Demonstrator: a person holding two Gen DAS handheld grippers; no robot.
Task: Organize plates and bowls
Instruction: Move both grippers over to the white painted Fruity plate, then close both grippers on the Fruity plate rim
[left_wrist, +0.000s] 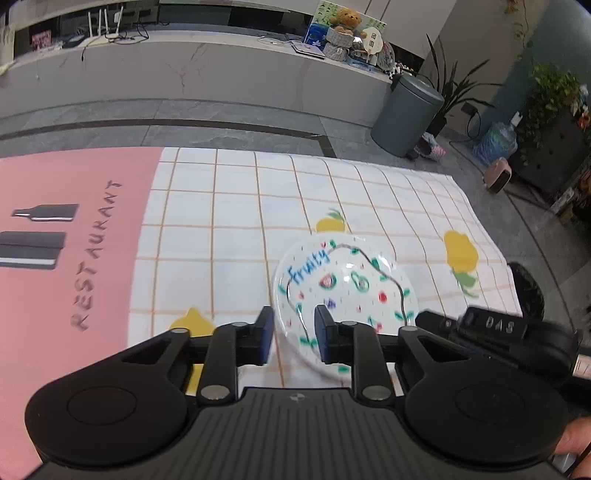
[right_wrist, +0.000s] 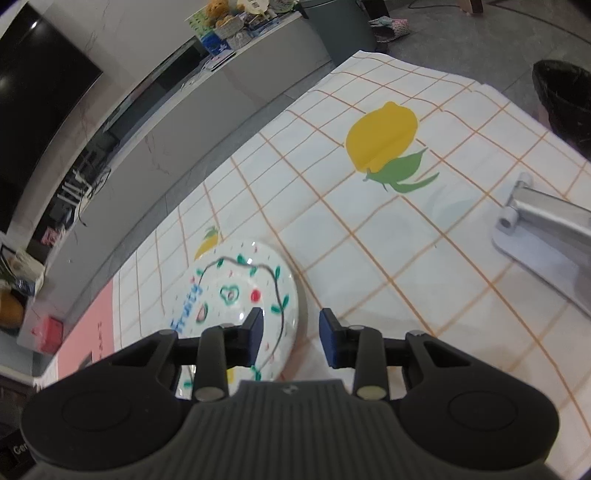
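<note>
A white plate (left_wrist: 345, 291) with painted fruits and the blue word "Fruity" lies on the checked lemon-print tablecloth (left_wrist: 236, 221). My left gripper (left_wrist: 294, 325) is open, its jaws straddling the plate's near left rim. In the right wrist view the same plate (right_wrist: 240, 295) sits low and left. My right gripper (right_wrist: 291, 328) is open, its left finger over the plate's right rim and its right finger over the cloth. The right gripper also shows at the right edge of the left wrist view (left_wrist: 491, 328).
A pink "RESTAURANT" mat (left_wrist: 66, 240) covers the table's left part. A silver metal stand (right_wrist: 543, 221) sits on the cloth at the right. A dark bin (right_wrist: 565, 99) stands past the table's far right corner. A grey trash can (left_wrist: 406, 114) stands on the floor.
</note>
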